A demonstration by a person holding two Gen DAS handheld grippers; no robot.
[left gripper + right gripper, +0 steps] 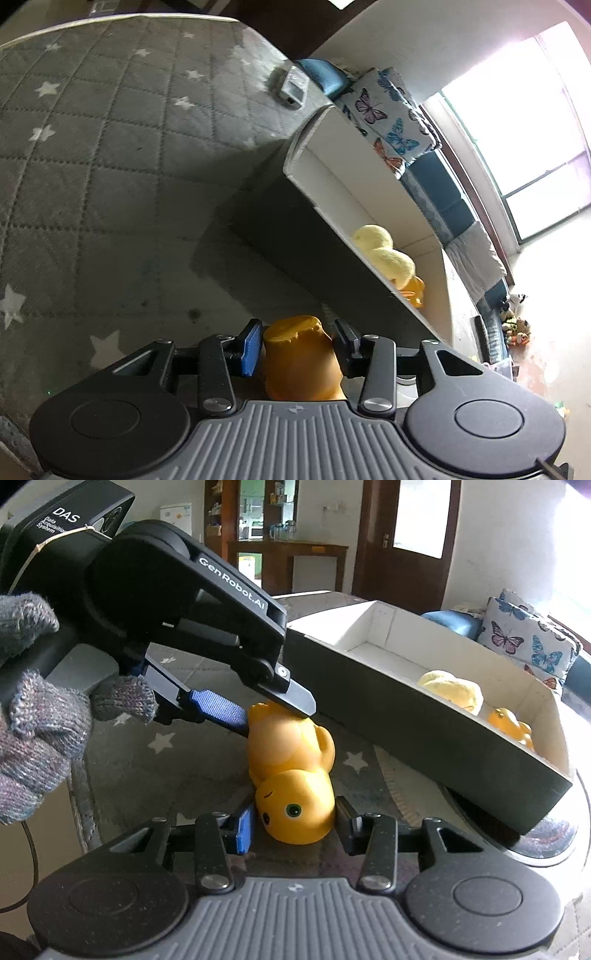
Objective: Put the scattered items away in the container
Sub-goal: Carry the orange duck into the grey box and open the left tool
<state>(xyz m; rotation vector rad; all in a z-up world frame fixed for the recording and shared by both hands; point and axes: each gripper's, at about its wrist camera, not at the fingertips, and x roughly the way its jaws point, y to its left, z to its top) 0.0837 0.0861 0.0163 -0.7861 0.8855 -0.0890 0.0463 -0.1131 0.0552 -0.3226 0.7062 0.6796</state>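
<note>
two orange toys [291, 764], one pale yellow toy [456, 692], one box [406, 716]

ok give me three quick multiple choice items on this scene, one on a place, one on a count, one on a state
1. Where does the orange toy lie?
A. inside the box
B. on the star-patterned mat, beside the box
C. on the butterfly cushion

2. How many toys show inside the box?
A. none
B. two
C. five

3. How does the left gripper stand to the orange toy?
A. its fingers are on either side of the toy
B. far away, over the box
C. out of view

Key: 1 B, the toy rests on the mat outside the box wall. 2 B, a pale yellow toy and an orange one show in it. 3 A, the fingers flank the toy's body.
</note>
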